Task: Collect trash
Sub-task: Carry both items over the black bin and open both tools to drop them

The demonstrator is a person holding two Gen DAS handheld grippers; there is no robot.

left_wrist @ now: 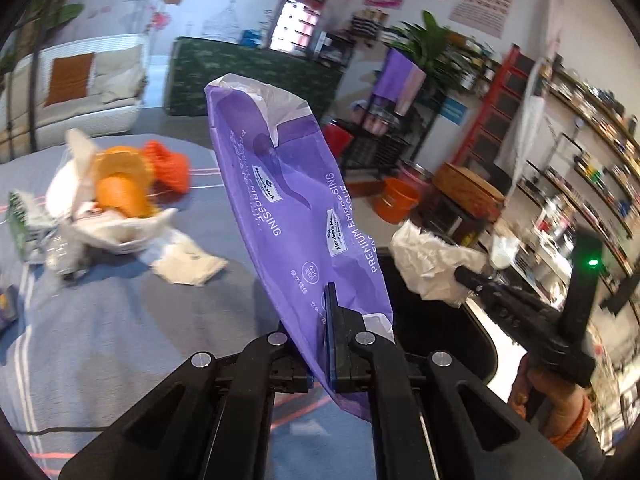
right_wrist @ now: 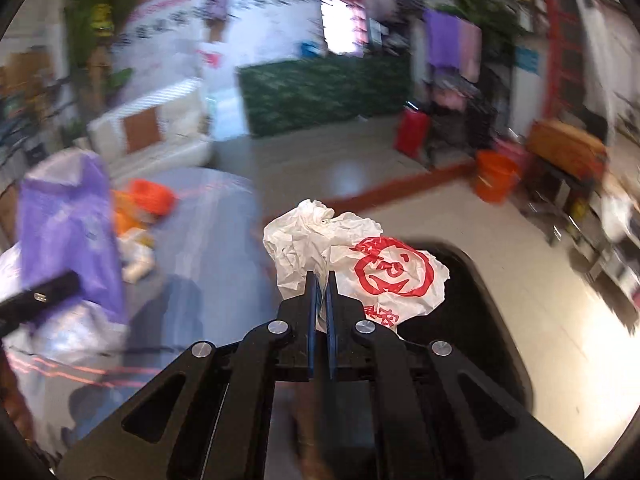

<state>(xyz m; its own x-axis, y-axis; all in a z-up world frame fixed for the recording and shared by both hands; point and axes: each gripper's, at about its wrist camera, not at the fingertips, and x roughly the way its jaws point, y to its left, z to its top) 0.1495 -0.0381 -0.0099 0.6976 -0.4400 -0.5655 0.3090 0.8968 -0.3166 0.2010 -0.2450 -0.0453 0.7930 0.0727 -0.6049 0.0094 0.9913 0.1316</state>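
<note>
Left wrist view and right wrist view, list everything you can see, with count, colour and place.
Purple wrapper: one, purple, clamped in left gripper.
Crumpled paper bag: one, white with red print, clamped in right gripper.
Bin: one, black, below the bag.
Trash pile: several pieces, white and orange, on table.
Tablecloth: one, blue-grey, on table.
Bucket: one, orange, on floor.
Left gripper: black, shut.
Right gripper: black, shut.

Left gripper (left_wrist: 325, 340) and right gripper (right_wrist: 320, 312): black angular linkage arms carried round silver screws behind the claw; blue pads lined the fingers. An orange band (left_wrist: 572, 426) circled the wrist below the right handle.
</note>
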